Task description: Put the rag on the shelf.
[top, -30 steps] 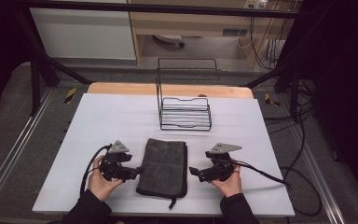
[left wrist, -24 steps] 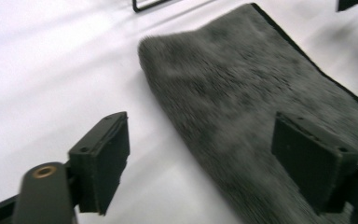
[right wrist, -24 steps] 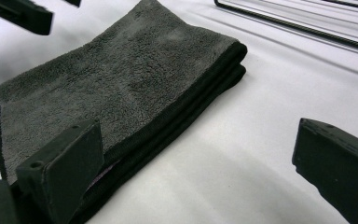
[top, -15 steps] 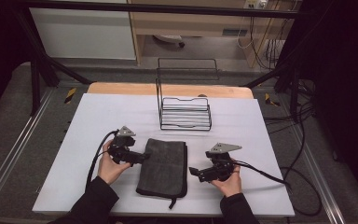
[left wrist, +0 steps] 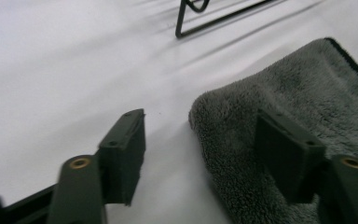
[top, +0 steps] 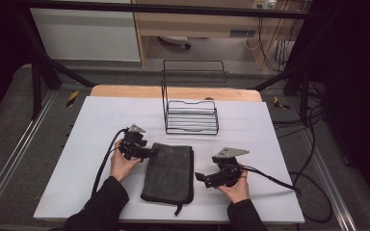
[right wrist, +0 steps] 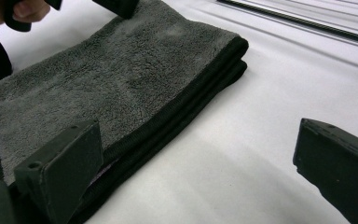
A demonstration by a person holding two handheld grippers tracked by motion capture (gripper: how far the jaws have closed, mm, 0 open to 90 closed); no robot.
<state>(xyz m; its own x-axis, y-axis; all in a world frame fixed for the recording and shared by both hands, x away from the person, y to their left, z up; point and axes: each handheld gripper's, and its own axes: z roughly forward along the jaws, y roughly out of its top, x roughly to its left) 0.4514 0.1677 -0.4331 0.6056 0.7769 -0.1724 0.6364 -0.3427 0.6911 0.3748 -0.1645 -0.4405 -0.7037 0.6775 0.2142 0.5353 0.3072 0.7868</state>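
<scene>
At the left of the white tabletop [top: 91, 134], the person's left hand [top: 121, 166] holds the left gripper [top: 152, 152] low over the surface, its black cable trailing back toward the near edge and its grey three-cornered plate on top. Its jaws point at the far left corner of the folded dark grey towel [top: 169, 171]. In the left gripper view the jaws stand apart and have just been closing: one sits over bare tabletop [left wrist: 51, 70] just beside the towel's rounded corner [left wrist: 279, 98], the other over the fleece itself, so the corner lies between them, and neither pad presses on it. The towel lies flat in the middle of the near half of the tabletop, folded into a long stack, with a small loop poking out at its near end. Beyond it, toward the far edge, stands a black wire rack [top: 191, 115] with a tall back frame, well apart from the towel. To the right of the towel, the right hand [top: 236, 187] holds the right gripper [top: 198, 176], pointed at the towel's right edge. In the right gripper view its jaws are wide apart, one beside the towel's [right wrist: 121, 79] folded, dark-trimmed edge, the other over bare tabletop [right wrist: 242, 154]; nothing is clamped between them.
</scene>
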